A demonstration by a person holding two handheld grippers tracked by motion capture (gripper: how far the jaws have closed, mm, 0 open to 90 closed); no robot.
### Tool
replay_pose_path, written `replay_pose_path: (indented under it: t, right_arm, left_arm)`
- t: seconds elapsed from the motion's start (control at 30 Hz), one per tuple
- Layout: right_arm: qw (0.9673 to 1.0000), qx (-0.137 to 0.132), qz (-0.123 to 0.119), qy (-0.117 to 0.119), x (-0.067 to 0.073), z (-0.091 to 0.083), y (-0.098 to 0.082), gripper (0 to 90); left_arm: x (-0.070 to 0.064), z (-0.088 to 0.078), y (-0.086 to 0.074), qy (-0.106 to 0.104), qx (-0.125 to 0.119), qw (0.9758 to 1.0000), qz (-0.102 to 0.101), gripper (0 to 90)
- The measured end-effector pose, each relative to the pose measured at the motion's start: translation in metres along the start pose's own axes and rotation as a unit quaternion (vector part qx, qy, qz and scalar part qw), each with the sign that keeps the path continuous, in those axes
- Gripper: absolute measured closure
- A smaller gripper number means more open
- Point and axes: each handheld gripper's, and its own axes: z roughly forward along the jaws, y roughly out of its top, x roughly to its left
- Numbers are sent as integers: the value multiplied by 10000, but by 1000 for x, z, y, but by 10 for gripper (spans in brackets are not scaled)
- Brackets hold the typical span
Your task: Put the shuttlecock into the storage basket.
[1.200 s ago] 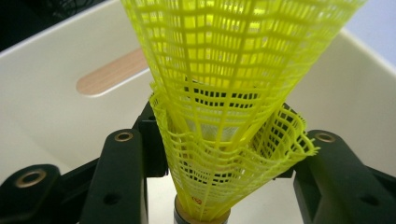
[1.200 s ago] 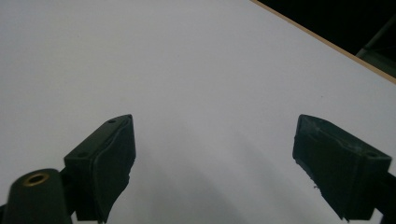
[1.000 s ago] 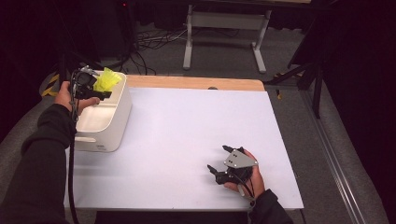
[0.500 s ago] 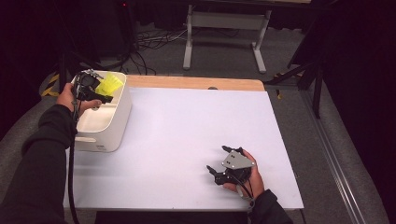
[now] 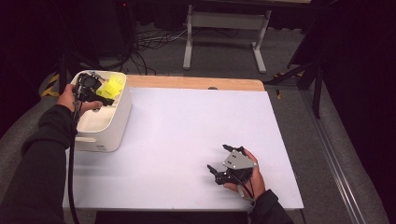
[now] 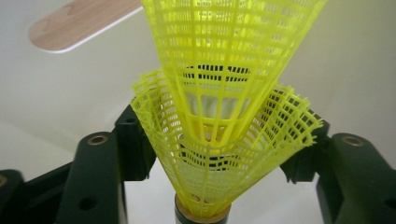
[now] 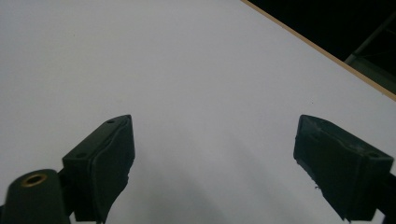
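High view: the left gripper (image 5: pixel 103 94) hangs over the white bin (image 5: pixel 116 122) at the desk's (image 5: pixel 187 140) far-left corner, clamping yellow shuttlecocks (image 5: pixel 112 86) above its far end; the right gripper (image 5: pixel 223 160) rests near the near-right corner, jaws spread wide. Left gripper view: two nested shuttlecocks (image 6: pixel 219 140) (mesh skirts, cork base) sit pinched between the jaws; no legible writing. Right gripper view: jaws wide apart over bare white desk (image 7: pixel 196 74).

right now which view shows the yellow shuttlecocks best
The left gripper view: two nested yellow shuttlecocks sit close up between the left hand-held gripper jaws, mesh and cork visible. The high view shows a small yellow patch over the white bin.
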Motion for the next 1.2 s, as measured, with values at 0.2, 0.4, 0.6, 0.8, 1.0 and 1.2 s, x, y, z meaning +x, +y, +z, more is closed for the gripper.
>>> replay_pose_path:
  t: [0.2, 0.4, 0.6, 0.8, 1.0, 1.2]
  right_arm:
    - [10000, -22, 15, -5, -1, -1, 1, 136]
    - [10000, -44, 14, -6, -1, -2, 1, 136]
    - [10000, -67, 16, -32, -2, -3, 2, 136]
    - [9999, -92, 8, -61, -3, -6, 3, 136]
    - [9999, -104, -9, -80, -2, -7, 5, 136]
    - [9999, -120, 6, -87, -3, -8, 5, 136]
  left_arm:
    - [-2, 3, 2, 211, 98, 9997, -91, 154]
    - [-4, -4, 2, 294, -218, 9993, -84, 94]
    - [-7, -14, 3, 480, -502, 9975, 112, 82]
    - [-11, -32, 0, 411, -1023, 9938, 140, 83]
    - [-20, -53, -4, 391, -1568, 9861, 381, 107]
    - [-32, -68, -6, 334, -1924, 9793, 541, 102]
